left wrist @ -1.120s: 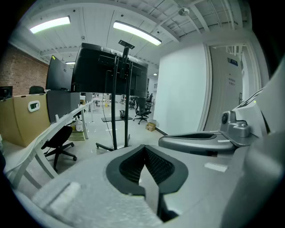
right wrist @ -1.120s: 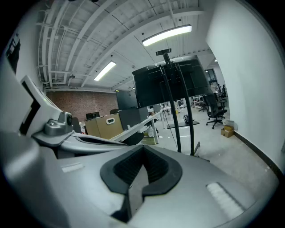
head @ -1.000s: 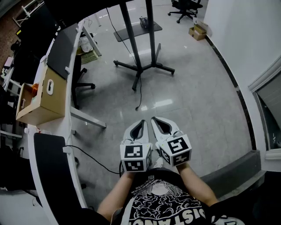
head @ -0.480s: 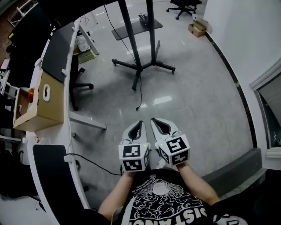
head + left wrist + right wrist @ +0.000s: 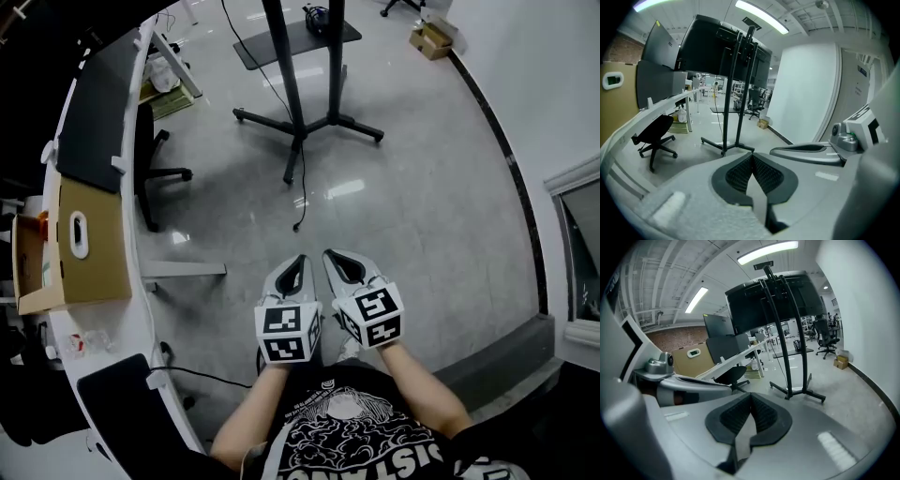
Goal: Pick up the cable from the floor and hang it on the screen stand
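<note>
Low down, just ahead of the black printed T-shirt [image 5: 347,429]: holding the grey-white left gripper [image 5: 297,265] [image 5: 752,158] and the grey-white right gripper [image 5: 339,261] [image 5: 751,398] side by side, almost touching, marker cubes toward the body, tips pointing forward. Jaws pressed together on both, ribbed black pads meeting at the tip, pinching nothing.

Beyond the tips and well apart from them, on the glossy grey tiled floor [image 5: 422,206]: the thin black cable [image 5: 297,221], loose end lying toward the grippers, the rest running off toward the base of the black metal screen stand [image 5: 292,84] [image 5: 739,93] [image 5: 784,348]. Spread legs of that stand flat on the floor, twin poles rising to a large black screen [image 5: 717,51] [image 5: 773,301].

Off to the left: long white desk [image 5: 122,328], brown cardboard box [image 5: 89,258] on top, black office chair [image 5: 150,155] tucked against its edge. To the right, plain white wall [image 5: 562,84] with a dark skirting line. Far back near that wall, a small brown carton [image 5: 433,39] on the floor.
</note>
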A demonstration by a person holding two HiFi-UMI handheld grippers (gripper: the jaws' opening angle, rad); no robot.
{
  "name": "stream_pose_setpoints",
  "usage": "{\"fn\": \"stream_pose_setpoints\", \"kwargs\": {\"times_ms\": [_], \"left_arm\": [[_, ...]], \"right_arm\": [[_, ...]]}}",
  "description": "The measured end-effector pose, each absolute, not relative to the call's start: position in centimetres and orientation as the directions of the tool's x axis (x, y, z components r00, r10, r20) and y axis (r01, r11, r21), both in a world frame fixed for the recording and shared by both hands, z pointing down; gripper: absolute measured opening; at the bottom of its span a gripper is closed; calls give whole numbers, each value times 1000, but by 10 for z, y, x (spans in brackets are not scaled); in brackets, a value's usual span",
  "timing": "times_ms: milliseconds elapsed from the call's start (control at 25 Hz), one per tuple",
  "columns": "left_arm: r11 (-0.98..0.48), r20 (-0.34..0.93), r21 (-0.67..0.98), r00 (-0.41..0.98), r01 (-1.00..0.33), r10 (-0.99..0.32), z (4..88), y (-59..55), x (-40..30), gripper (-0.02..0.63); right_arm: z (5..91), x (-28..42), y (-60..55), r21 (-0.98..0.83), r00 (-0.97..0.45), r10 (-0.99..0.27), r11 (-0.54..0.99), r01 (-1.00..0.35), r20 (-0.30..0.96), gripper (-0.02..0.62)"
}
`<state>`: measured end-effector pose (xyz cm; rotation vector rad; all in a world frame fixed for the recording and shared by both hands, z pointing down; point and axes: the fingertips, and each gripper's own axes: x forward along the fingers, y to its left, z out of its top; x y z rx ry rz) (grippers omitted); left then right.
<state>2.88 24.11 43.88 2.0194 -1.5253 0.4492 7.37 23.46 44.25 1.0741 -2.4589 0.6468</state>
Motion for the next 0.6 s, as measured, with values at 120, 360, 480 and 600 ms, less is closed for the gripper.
{"fn": "stream_pose_setpoints", "kwargs": {"times_ms": [120, 360, 480, 600], "left_arm": [[-178, 591, 251, 296, -951, -750, 460, 213, 12, -5], [-154, 617, 293, 309, -944, -723, 506, 152, -19, -5], [-152, 624, 323, 331, -934, -708, 529, 130, -33, -3], [-161, 640, 343, 356, -925, -681, 559, 112, -49, -2]], "right_arm": [[469, 58, 208, -268, -632, -555, 599, -755, 540, 5], [523, 33, 155, -300, -610, -504, 566, -768, 612, 5], [554, 23, 136, -311, -589, -472, 541, -781, 656, 5], [589, 7, 119, -335, -575, -438, 511, -792, 691, 5]]}}
